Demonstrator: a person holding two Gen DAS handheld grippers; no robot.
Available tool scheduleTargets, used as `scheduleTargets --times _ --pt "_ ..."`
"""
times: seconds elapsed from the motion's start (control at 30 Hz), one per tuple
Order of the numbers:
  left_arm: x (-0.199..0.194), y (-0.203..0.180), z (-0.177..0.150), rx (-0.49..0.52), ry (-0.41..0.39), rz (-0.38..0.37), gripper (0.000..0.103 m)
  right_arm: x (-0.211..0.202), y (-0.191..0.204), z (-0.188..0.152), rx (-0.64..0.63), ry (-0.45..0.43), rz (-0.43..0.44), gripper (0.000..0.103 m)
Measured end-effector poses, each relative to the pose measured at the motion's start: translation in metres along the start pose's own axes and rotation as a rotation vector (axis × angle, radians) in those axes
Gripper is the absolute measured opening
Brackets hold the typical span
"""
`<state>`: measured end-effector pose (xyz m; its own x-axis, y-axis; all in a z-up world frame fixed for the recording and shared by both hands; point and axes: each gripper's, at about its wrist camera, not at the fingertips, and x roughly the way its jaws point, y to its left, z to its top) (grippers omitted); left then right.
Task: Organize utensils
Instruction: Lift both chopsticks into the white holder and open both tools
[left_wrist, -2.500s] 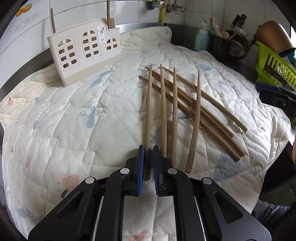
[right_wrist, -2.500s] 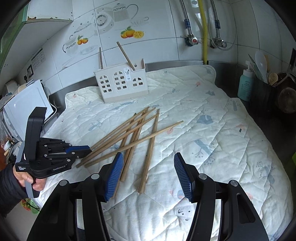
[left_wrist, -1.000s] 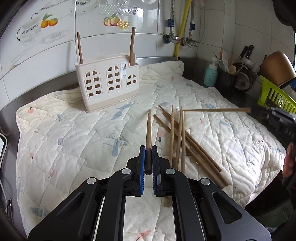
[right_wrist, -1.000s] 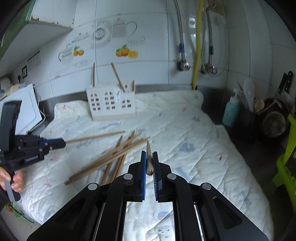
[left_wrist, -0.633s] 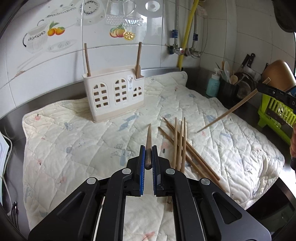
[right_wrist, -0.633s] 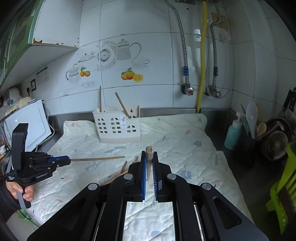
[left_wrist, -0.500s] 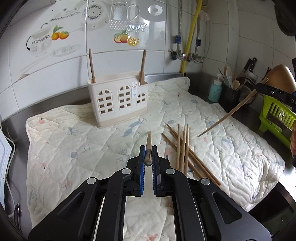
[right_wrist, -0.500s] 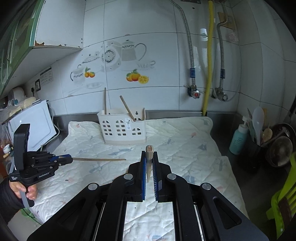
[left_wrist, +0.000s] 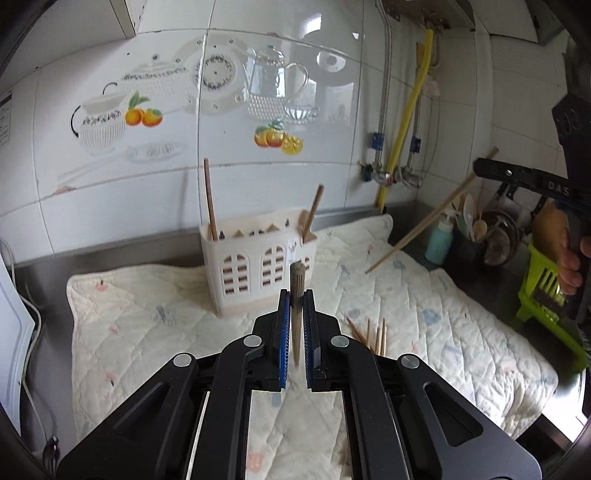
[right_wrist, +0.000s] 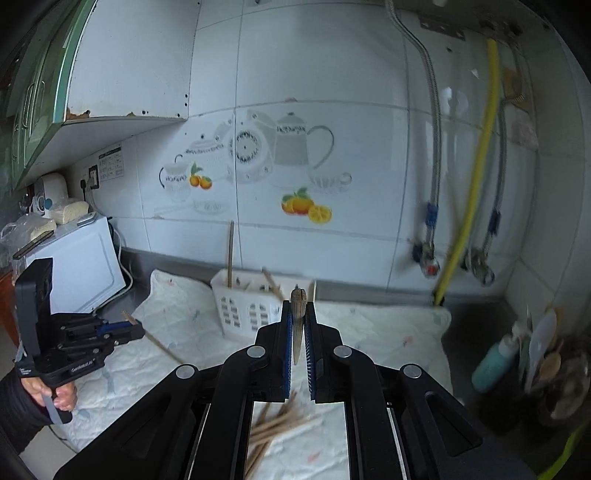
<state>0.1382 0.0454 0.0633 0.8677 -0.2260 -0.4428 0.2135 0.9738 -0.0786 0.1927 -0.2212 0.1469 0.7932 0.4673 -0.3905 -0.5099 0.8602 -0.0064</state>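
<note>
Now each claw clamps one wooden chopstick above the quilted mat (left_wrist: 424, 314).

Cream holder (left_wrist: 258, 273) stands on the mat, two chopsticks (left_wrist: 210, 197) upright inside; left gripper (left_wrist: 295, 332) pinches a ridged brown chopstick (left_wrist: 296, 295), right gripper (right_wrist: 297, 339) another (right_wrist: 297, 314); spare sticks (left_wrist: 373, 334) lie loose.

Two chopsticks (left_wrist: 209, 199) in one holder (left_wrist: 258, 269); two gripper-held; loose pile (left_wrist: 373, 334) uncountable.

Both grippers (left_wrist: 294, 310) (right_wrist: 296, 325) have lifted chopsticks (left_wrist: 296, 291) (right_wrist: 297, 314) off the quilt (left_wrist: 147, 332).
</note>
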Motion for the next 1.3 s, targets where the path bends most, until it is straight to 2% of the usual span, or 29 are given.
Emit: scheduleTargets --times 0.13,0.33,0.53,0.7,0.87,1.03,1.17,1.3 --pt "0.005 0.007 0.025 0.000 -0.018 0.009 0.005 0.028 0.000 0.036 -0.014 -0.005 0.008 0.006" --pt "0.007 0.016 0.068 0.021 -0.070 0.043 0.005 0.083 0.003 0.067 -0.043 0.028 -0.009 0.006" --pt "0.006 0.025 0.126 0.030 -0.185 0.079 0.005 0.136 0.001 0.067 -0.046 0.088 -0.011 0.006" --pt "0.021 0.032 0.164 0.039 -0.269 0.137 0.005 0.167 0.000 0.054 -0.047 0.142 -0.004 0.006" --pt "0.044 0.031 0.178 0.068 -0.299 0.174 0.005 0.183 -0.001 0.043 -0.060 0.165 0.005 0.006" --pt "0.057 0.037 0.189 0.053 -0.314 0.175 0.005 0.190 -0.002 0.040 -0.066 0.170 0.015 0.006" --pt "0.068 0.037 0.191 0.066 -0.320 0.195 0.005 0.193 -0.004 0.039 -0.062 0.172 0.017 0.006" --pt "0.085 0.046 0.184 0.037 -0.304 0.196 0.005 0.196 -0.005 0.036 -0.054 0.176 0.022 0.006"
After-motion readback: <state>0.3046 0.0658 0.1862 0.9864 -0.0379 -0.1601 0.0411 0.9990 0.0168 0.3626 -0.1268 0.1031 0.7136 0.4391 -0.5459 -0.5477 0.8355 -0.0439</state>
